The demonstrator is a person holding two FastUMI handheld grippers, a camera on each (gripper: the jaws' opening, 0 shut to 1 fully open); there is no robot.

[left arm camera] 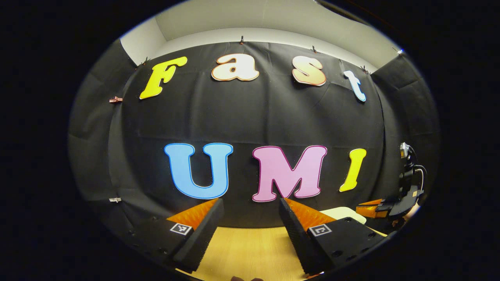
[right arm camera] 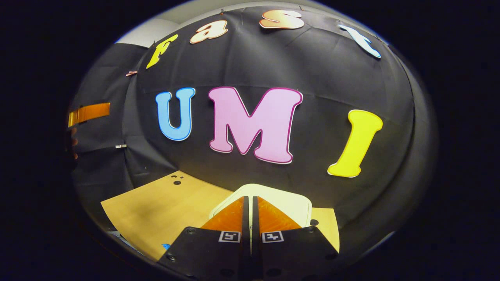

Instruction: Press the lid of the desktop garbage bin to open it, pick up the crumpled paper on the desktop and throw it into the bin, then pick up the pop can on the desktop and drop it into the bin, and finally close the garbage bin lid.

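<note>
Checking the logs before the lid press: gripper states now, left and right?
Left gripper: open, nothing between its fingers, above the light wooden desktop.
Right gripper: shut, empty, over the cream plastic bin lid.

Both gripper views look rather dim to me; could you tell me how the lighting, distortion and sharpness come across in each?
Left gripper view: heavy fisheye bowing of the wall, the lit wooden table bright against dark cloth, open left gripper sharp, right gripper small and squeezed at the rim. Right gripper view: same bowing, table evenly lit, pale bin lid slightly glaring, shut right gripper crisp.
</note>
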